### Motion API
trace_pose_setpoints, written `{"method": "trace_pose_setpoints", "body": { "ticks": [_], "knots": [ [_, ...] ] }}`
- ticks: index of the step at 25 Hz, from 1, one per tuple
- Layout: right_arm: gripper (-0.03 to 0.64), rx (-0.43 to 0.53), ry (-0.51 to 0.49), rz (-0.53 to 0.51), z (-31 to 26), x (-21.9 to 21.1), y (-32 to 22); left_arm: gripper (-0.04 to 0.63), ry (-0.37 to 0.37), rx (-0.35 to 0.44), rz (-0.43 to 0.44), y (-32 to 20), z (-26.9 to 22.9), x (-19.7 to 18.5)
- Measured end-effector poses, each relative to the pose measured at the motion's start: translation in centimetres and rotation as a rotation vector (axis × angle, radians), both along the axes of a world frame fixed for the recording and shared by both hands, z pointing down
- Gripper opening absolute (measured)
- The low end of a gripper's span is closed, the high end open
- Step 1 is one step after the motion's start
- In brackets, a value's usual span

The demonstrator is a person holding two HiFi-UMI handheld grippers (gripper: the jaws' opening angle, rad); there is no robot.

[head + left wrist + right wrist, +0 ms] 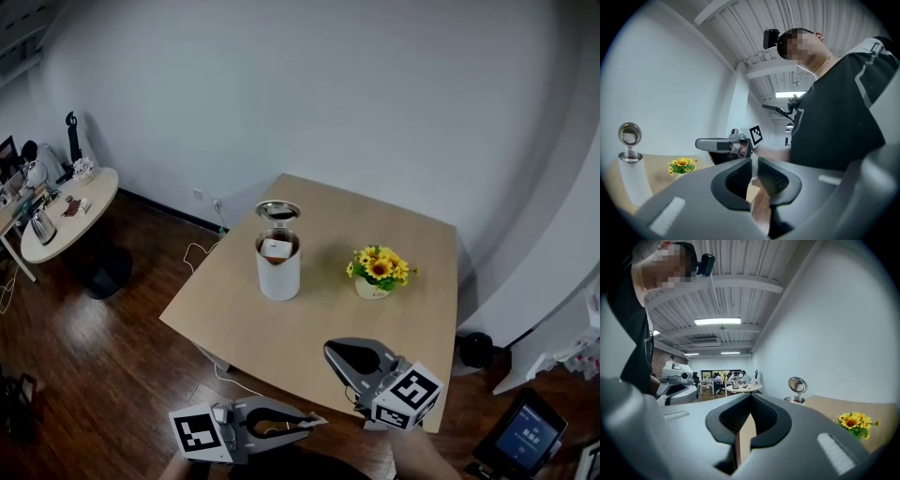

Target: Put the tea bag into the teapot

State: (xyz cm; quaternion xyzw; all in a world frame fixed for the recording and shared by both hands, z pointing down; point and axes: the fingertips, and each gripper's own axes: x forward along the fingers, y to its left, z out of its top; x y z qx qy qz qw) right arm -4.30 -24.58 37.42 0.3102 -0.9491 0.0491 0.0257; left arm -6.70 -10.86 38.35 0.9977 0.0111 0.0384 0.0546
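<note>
Inside of white cylindrical teapot: brown contents, pale patch, too small to tell.
Top of pale round side table, far left of teapot: clutter indistinct.

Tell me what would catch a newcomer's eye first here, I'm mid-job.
A tall white teapot with its round steel lid flipped open stands mid-table, something orange-brown in its mouth. To its right sits a small pot of yellow sunflowers on the pale wooden table. The left gripper and right gripper hang at the near edge, jaws close together, nothing clearly held.
</note>
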Motion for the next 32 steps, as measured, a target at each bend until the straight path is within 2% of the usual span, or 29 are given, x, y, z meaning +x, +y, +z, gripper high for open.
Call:
{"method": "trace_pose_setpoints", "body": {
  "ticks": [9,16,25,32],
  "knots": [
    [0.002,-0.024,0.009,0.079,0.7,-2.6,-5.0,0.046,0.039,-0.009,0.019,-5.9,-0.3,-3.7],
    [0.002,-0.045,0.031,0.101,1.0,-2.8,-7.8,0.046,0.077,-0.045,-0.025,-10.7,-0.9,-4.5],
    [0.002,-0.045,-0.003,0.106,0.9,-1.3,-13.2,0.046,0.019,-0.039,-0.073,-16.9,-0.6,-4.2],
    [0.002,-0.041,-0.024,0.096,0.6,-0.1,-16.6,0.046,0.011,-0.043,-0.116,-21.5,-1.0,-3.4]
  ]
}}
